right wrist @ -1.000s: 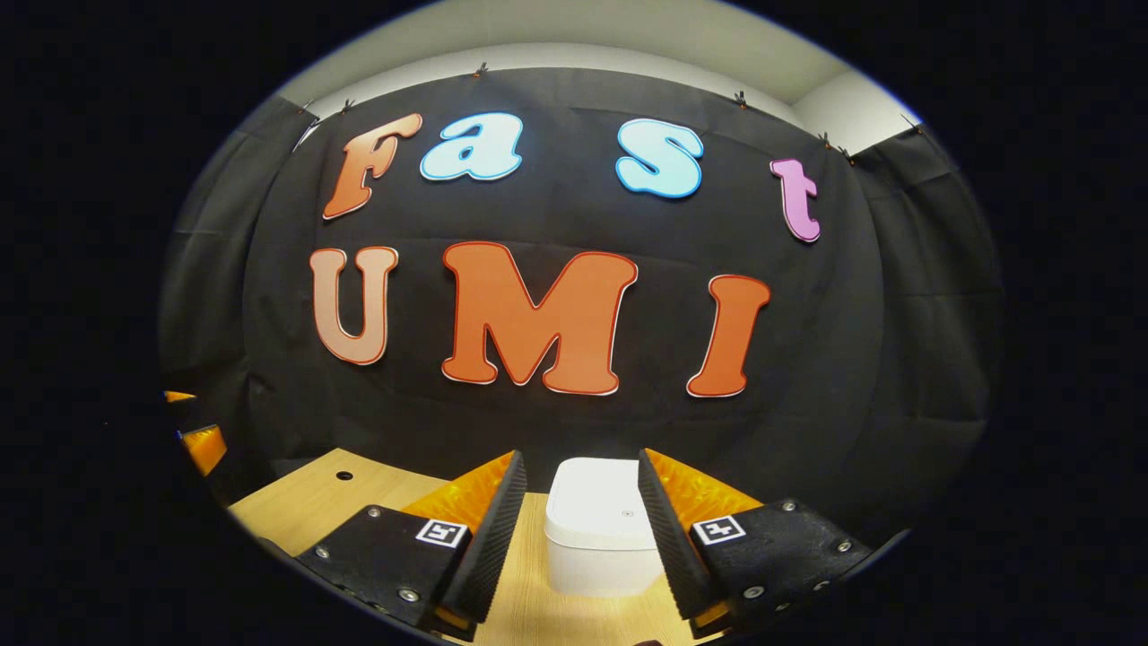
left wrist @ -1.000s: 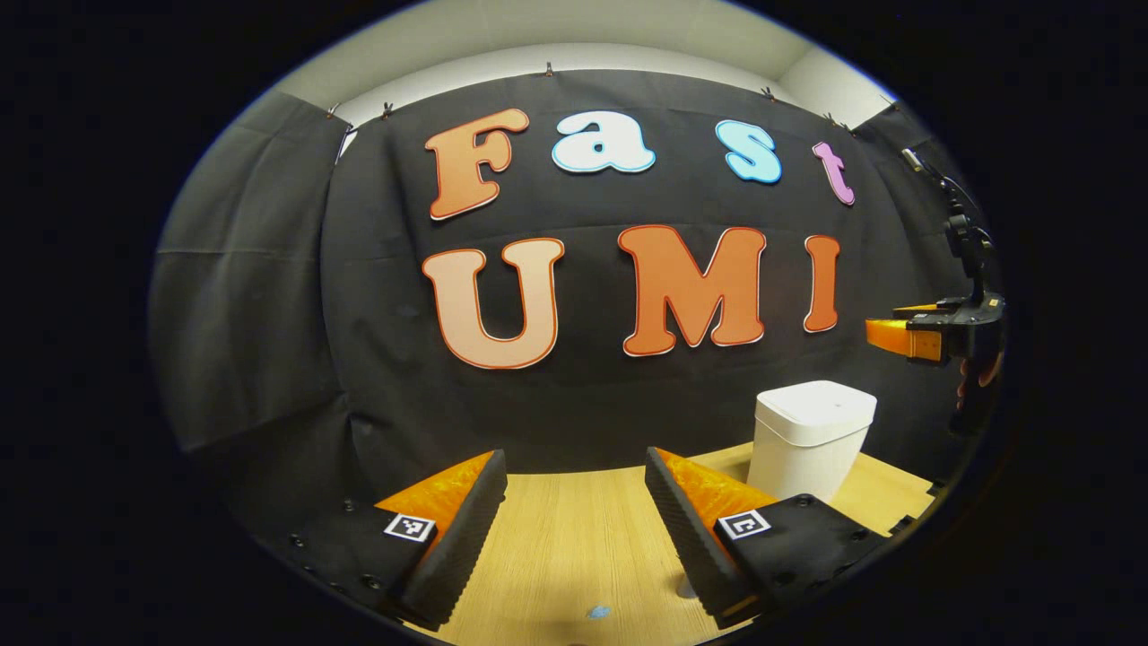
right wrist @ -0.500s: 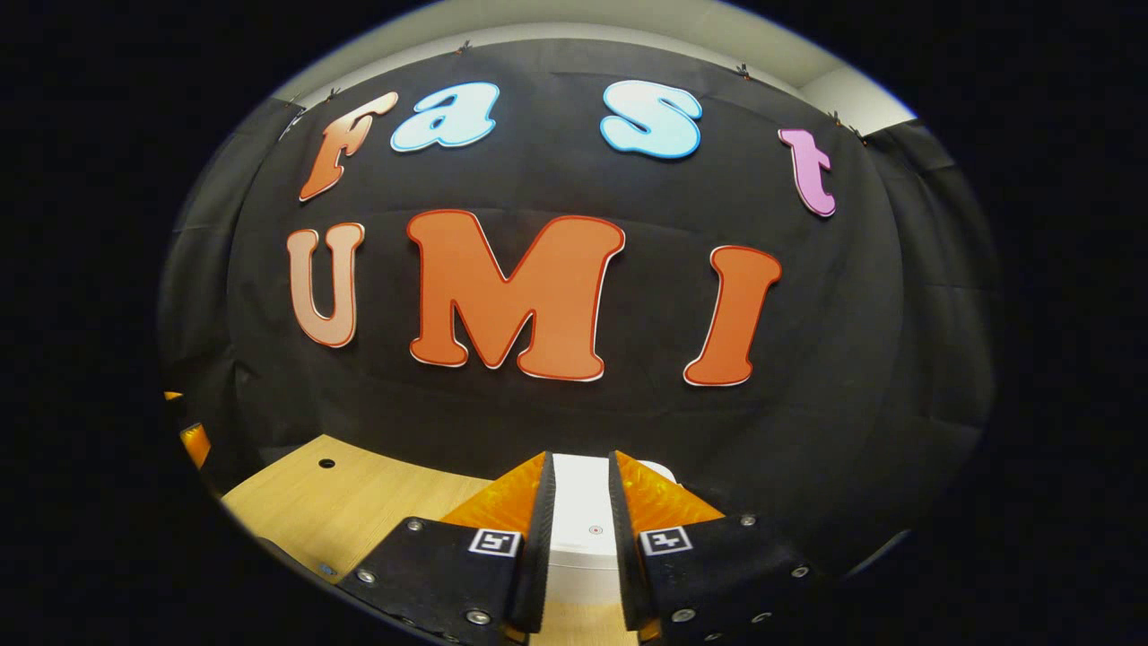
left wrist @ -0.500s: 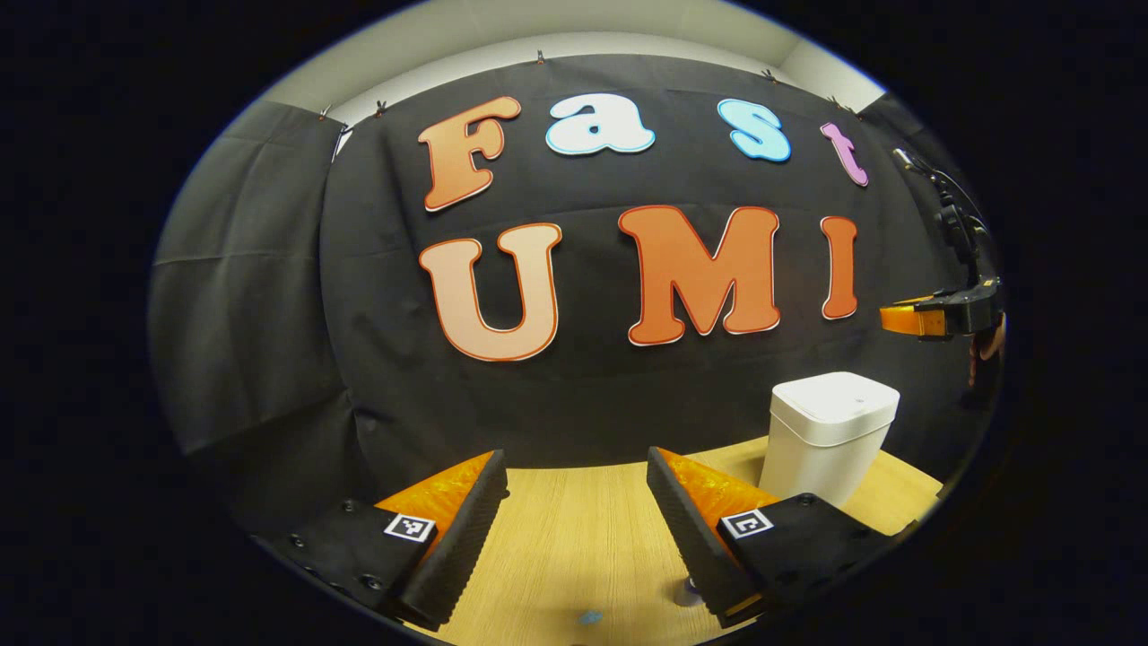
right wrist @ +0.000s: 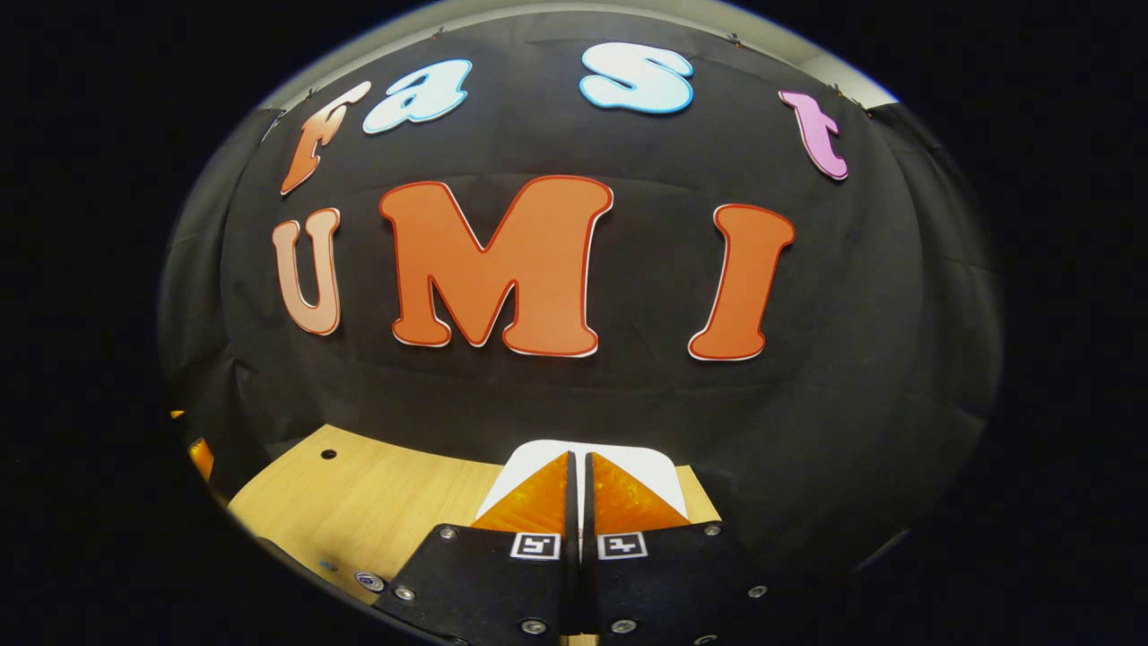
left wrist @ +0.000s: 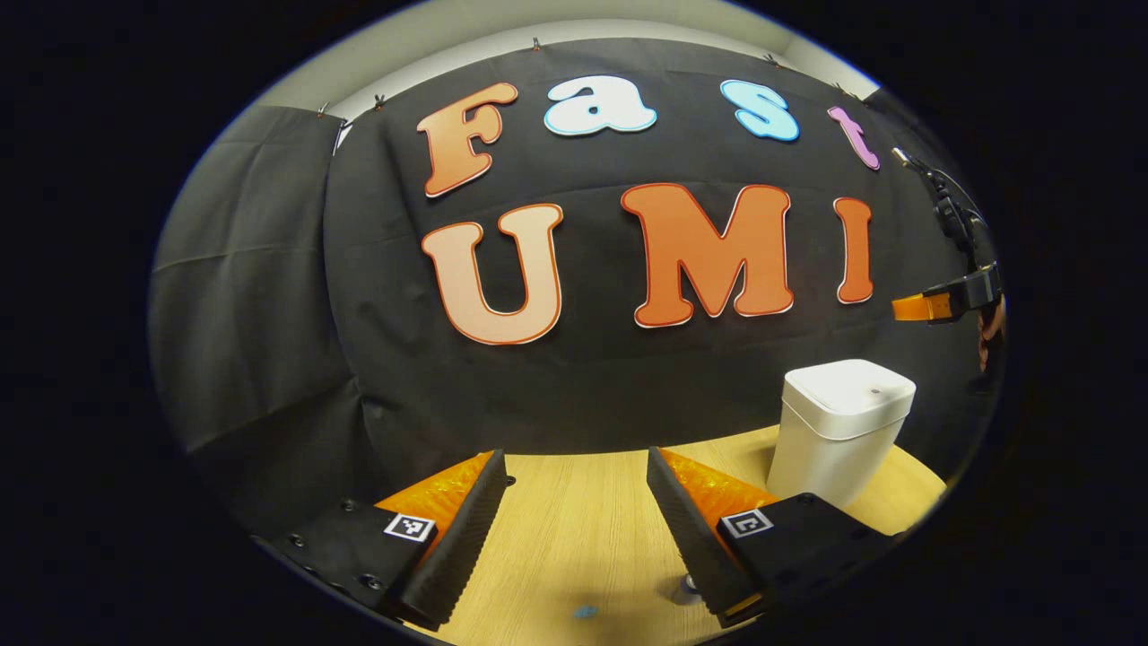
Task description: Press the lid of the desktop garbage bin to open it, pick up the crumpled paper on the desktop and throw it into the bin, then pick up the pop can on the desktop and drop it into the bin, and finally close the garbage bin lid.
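Wooden desk (left wrist: pixel 574 529) carries the white bin (left wrist: pixel 839 431) at three o'clock, lid down. My right gripper (right wrist: pixel 578 467), fingers together, hovers above it; off-centre pressing could tip it. My left gripper (left wrist: pixel 574 529) gapes.

White bin (left wrist: pixel 839 431): upright on wooden desk, lid (left wrist: pixel 850 390) shut, 1 small dot on top. Sits ahead-right of left tongs (left wrist: pixel 574 511); directly under and ahead of the closed right tongs (right wrist: pixel 578 489).
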Action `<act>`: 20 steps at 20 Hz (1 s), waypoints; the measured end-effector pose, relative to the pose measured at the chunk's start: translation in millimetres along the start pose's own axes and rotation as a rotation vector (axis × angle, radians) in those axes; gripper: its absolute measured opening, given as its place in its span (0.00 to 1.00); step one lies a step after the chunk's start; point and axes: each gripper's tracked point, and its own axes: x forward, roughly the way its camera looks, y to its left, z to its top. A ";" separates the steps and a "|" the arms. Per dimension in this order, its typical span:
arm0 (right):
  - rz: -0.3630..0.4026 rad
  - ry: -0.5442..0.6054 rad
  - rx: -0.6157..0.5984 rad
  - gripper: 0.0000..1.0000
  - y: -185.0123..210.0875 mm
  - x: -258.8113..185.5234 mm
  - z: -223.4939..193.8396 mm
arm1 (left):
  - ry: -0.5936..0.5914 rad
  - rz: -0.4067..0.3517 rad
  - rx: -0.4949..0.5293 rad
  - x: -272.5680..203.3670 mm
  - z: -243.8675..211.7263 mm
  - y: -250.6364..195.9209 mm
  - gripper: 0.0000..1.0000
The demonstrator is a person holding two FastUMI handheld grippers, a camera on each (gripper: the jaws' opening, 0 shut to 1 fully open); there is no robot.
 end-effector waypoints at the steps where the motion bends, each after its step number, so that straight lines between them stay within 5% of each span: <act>1: 0.001 0.009 -0.006 0.01 -1.9 3.8 -4.9 | 0.005 0.006 0.003 -0.1 -1.1 0.3 1.00; 8: 0.085 0.114 -0.020 0.01 14.9 24.5 -45.7 | 0.044 0.030 0.014 -4.2 -8.5 -0.1 1.00; 20: 0.105 0.243 -0.024 0.01 15.6 48.6 -98.1 | 0.107 0.016 0.044 -8.5 -21.8 -7.3 1.00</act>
